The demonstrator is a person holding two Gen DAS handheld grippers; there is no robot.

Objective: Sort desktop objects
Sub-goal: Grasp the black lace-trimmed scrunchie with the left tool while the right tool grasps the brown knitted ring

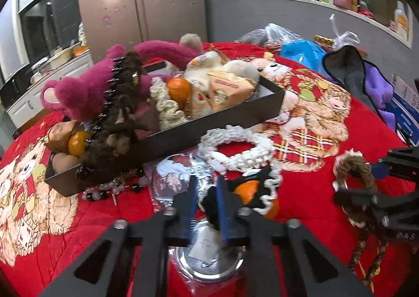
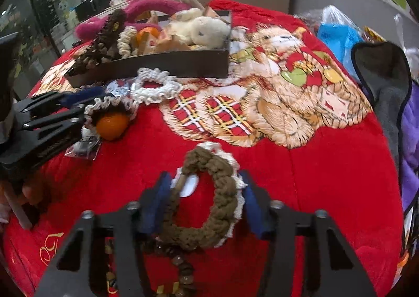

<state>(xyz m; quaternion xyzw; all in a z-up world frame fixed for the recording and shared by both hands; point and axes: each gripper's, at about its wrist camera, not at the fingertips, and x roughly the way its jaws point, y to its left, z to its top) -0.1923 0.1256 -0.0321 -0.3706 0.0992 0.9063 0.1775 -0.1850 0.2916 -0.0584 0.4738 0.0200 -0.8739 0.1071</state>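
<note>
My left gripper (image 1: 207,208) is shut on a black scrunchie with white trim (image 1: 258,188), which drapes over an orange (image 1: 247,192) on the red cloth. My right gripper (image 2: 203,200) is open around a brown scrunchie with white trim (image 2: 209,197) lying on the cloth; a brown bead string (image 2: 183,270) lies under it. A white scrunchie (image 1: 235,149) lies in front of the dark tray (image 1: 214,121), which holds plush toys, oranges and hair ties. The left gripper also shows in the right wrist view (image 2: 78,105), and the right gripper in the left wrist view (image 1: 366,181).
A round metal badge (image 1: 209,263) and a foil card packet (image 1: 178,174) lie under my left gripper. Beads (image 1: 115,188) lie beside the tray. Plastic bags (image 1: 301,53) and a grey and purple cloth (image 2: 392,92) crowd the far right. The red bear blanket (image 2: 288,153) covers the table.
</note>
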